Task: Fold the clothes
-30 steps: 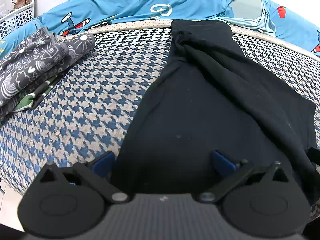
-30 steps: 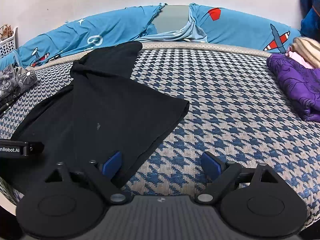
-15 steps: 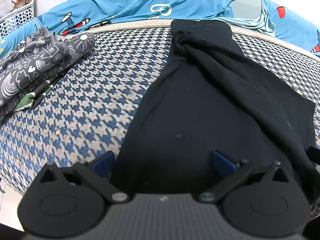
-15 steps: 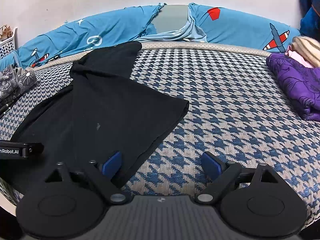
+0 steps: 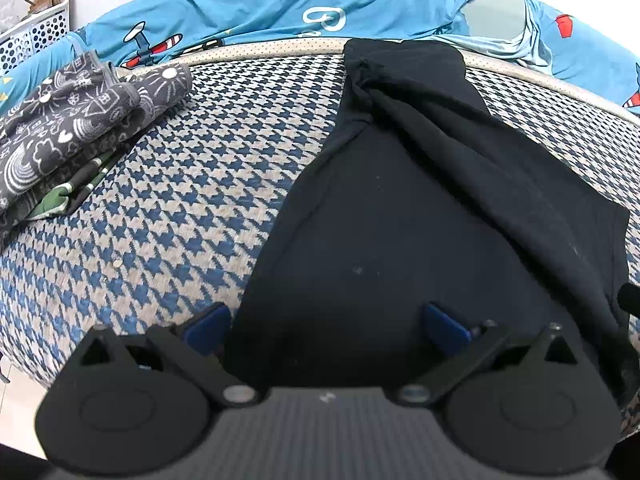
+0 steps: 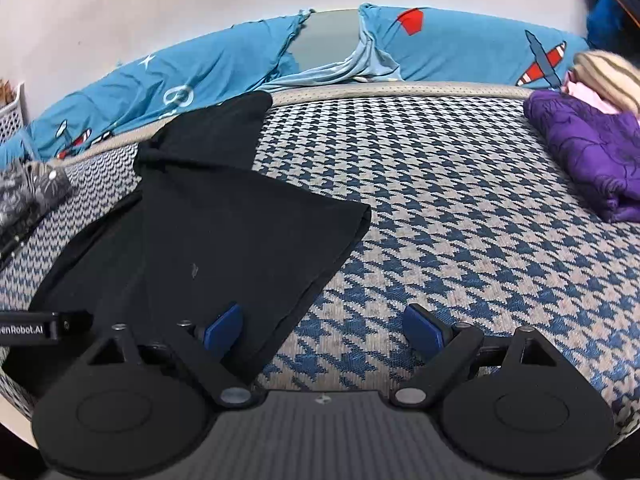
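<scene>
The black garment (image 5: 400, 220) lies half-folded on the houndstooth bed (image 6: 460, 208), its right part doubled over slantwise and its far end bunched at the bed's far edge. The left claw (image 5: 324, 322) hangs wide open and empty over its near hem, and the right claw (image 6: 322, 326), just as open and empty, straddles its near right edge. A pinch there might catch only the top layer, I'd say, dragging the slanted fold further askew or pulling up the cover.
</scene>
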`<state>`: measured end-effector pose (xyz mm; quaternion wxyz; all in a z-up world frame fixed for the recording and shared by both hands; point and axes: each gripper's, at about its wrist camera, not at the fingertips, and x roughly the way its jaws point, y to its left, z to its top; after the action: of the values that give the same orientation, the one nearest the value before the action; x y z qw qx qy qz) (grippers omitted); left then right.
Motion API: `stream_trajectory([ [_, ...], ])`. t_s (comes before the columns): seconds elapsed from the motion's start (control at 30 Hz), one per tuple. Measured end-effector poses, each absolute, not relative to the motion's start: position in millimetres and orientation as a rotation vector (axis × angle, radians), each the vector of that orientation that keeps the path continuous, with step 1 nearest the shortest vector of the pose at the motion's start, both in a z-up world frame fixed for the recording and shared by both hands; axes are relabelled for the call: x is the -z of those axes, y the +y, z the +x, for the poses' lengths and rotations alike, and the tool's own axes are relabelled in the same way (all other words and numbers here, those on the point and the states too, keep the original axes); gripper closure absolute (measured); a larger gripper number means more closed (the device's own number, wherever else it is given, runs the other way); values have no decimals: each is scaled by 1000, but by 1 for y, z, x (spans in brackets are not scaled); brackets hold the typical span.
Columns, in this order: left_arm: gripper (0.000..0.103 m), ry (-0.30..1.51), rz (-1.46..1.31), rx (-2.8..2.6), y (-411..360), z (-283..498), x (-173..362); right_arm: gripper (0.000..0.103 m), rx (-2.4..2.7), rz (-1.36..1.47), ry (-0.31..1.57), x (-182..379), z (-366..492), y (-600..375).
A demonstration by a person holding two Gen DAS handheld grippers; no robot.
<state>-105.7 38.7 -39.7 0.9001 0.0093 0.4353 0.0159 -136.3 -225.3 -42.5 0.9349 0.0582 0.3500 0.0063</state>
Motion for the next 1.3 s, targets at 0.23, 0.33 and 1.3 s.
stream_trajectory([
  [0.23,0,897,8,-31,39,-106,38,16,2,137,710,41,-135,-228],
  [0.33,0,887,9,-16,38,-107,37,16,13,142,708,41,-136,-229],
  [1.3,0,869,8,-23,37,-108,34,16,16,145,710,41,-136,-230],
])
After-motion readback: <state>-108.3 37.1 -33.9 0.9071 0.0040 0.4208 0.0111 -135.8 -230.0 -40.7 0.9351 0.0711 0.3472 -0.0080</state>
